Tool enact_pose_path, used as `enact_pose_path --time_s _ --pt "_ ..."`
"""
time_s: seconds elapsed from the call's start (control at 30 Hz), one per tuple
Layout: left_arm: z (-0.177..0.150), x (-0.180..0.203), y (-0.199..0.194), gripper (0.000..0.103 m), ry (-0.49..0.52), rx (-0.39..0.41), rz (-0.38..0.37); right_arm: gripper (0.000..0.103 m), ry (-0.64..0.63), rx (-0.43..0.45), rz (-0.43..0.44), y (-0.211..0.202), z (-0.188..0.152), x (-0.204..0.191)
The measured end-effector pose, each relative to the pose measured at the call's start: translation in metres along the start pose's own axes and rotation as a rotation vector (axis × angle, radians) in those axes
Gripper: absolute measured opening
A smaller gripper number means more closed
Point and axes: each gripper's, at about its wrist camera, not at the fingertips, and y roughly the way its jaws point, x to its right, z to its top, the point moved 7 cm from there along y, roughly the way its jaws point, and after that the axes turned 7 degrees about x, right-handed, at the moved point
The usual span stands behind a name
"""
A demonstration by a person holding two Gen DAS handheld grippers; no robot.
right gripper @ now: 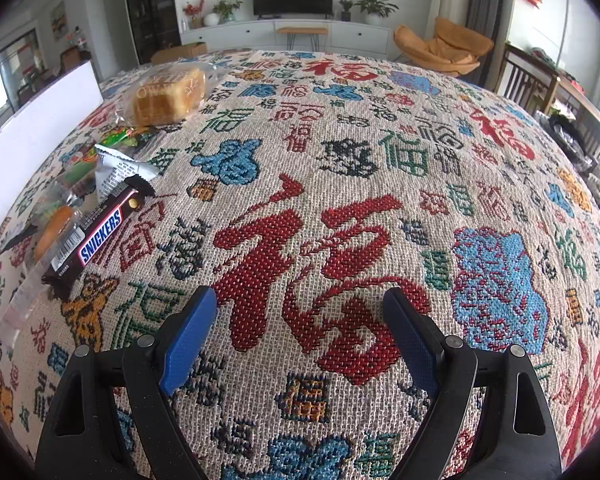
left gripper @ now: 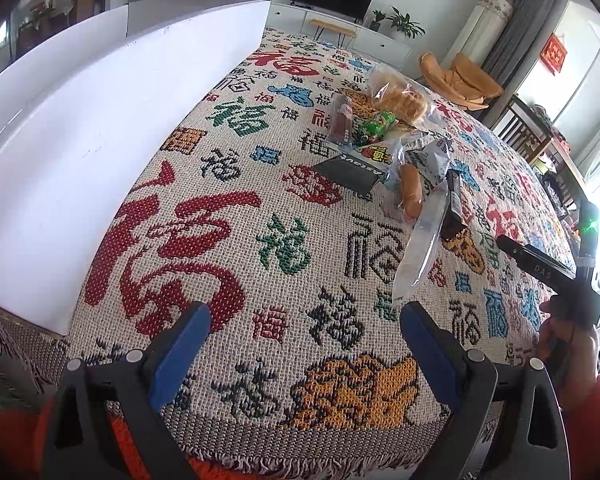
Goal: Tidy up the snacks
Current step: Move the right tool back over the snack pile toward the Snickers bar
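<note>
A table is covered by a woven cloth (right gripper: 340,184) patterned with red, blue, green and black characters. The snacks are gathered in one loose pile on this cloth. Taking the Snickers bar (right gripper: 96,236) as landmark: it lies at the near edge of the pile, partly resting on a clear wrapper holding an orange-brown roll (right gripper: 54,228). Just behind the bar a white printed packet (right gripper: 120,172) is seen, and beyond that a green packet (right gripper: 120,136). Farthest from the bar, a bagged loaf of sliced bread (right gripper: 168,96) is set. In the left wrist view a dark flat packet (left gripper: 350,172) is seen beside the roll, on the side away from the bar. A tall white panel (left gripper: 100,120) stands well apart from the bar, past the pile.

The left gripper (left gripper: 305,328) is held spread apart over bare cloth, nothing between its blue pads (left gripper: 180,356). The right gripper (right gripper: 300,320) is likewise released and empty, with the bar off to its left. The hand (left gripper: 568,344) carrying the right gripper is seen in the left wrist view.
</note>
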Motion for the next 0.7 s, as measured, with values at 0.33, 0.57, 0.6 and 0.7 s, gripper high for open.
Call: enact_pose_path --time_s 0.33,0.57,0.6,0.7 --pt "0.0003 -0.0010 -0.0015 0.095 -0.004 0.005 -0.001 0.087 0.000 0.000 0.000 0.0000 0.0000 0.0000" --pt "0.0001 -0.0010 -0.0018 0.095 -0.006 0.006 -0.001 0.087 0.000 0.000 0.000 0.0000 0.0000 0.0000" --pt "0.0001 -0.0012 -0.0021 0.095 -0.006 0.006 -0.001 0.087 0.000 0.000 0.000 0.0000 0.0000 -0.0001" --pt "0.0001 -0.0012 -0.0017 0.095 -0.007 0.005 -0.001 0.087 0.000 0.000 0.000 0.0000 0.0001 -0.0001"
